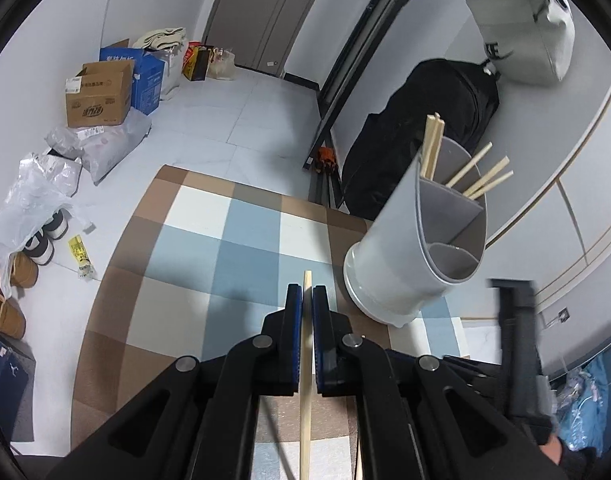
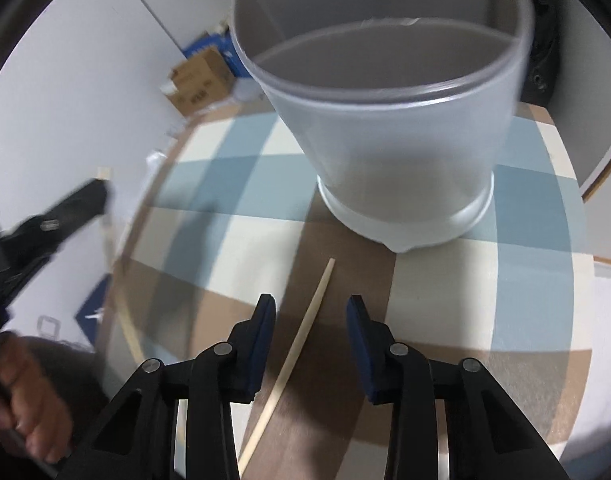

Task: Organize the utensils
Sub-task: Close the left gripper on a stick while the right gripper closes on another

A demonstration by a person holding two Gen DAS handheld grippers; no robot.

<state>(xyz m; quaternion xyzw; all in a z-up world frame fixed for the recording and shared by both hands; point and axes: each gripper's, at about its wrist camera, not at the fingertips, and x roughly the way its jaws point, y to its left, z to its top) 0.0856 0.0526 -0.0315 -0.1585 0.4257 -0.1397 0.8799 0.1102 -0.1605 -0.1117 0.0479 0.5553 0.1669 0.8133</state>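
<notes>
My left gripper [image 1: 307,294] is shut on a wooden chopstick [image 1: 306,360] that runs up between its blue pads, held above the checked mat [image 1: 209,264]. A grey divided utensil holder [image 1: 417,248] stands to its right with several chopsticks [image 1: 475,178] in its far compartments. In the right wrist view the holder [image 2: 397,152] is just ahead. My right gripper [image 2: 310,312] is open, low over the mat [image 2: 505,280], with another chopstick [image 2: 301,340] lying on the mat between its fingers. The left gripper [image 2: 65,212] appears blurred at the left edge.
Cardboard boxes [image 1: 99,94], plastic bags [image 1: 33,196] and shoes [image 1: 9,280] lie on the floor to the left. A black bag [image 1: 425,120] and a white tote [image 1: 521,28] sit behind the holder. A white cabinet [image 1: 565,200] stands at the right.
</notes>
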